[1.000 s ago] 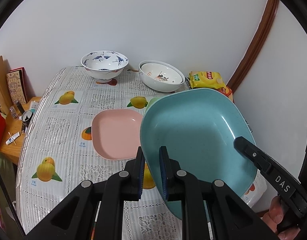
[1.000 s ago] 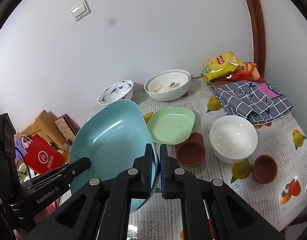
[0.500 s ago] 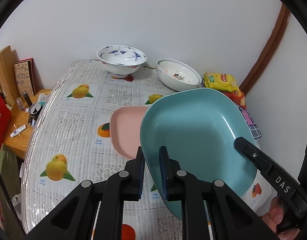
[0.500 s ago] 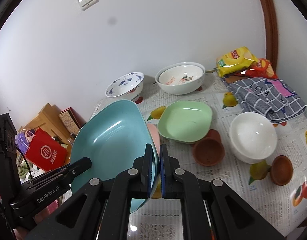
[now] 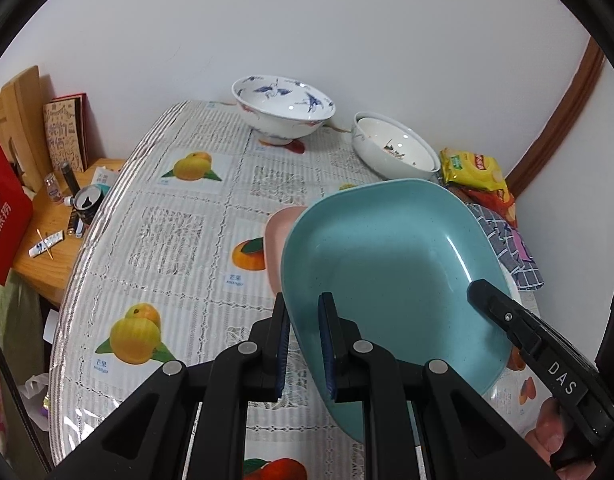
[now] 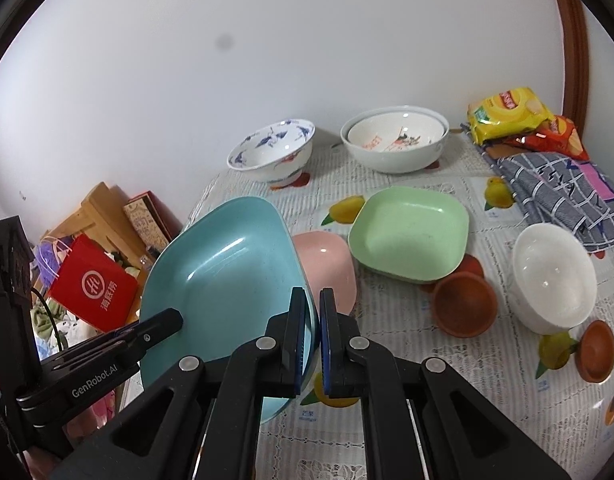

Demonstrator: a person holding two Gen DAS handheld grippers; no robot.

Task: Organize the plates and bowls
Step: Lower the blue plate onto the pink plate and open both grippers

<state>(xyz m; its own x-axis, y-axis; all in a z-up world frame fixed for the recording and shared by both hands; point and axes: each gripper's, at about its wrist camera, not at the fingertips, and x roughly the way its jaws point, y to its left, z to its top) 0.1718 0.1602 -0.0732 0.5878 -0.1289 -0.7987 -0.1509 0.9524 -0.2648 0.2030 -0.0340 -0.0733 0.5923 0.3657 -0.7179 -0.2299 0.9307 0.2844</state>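
— Where's the big teal squarish plate?

— Up off the tabletop, tilted, with both tongs on it. The left tongs are closed down on its near rim, one finger above and one beneath. The right tongs pinch the opposite edge the same way.

— And what's under it?

— The small pink square plate lies flat on the tabletop just beyond the teal plate, partly hidden by it. Beside the pink one, away from the teal plate, sits the pale green square plate.

— The bowls?

— Farther behind the teal plate, near the wall: a blue-patterned white porcelain bowl and two nested white bowls.
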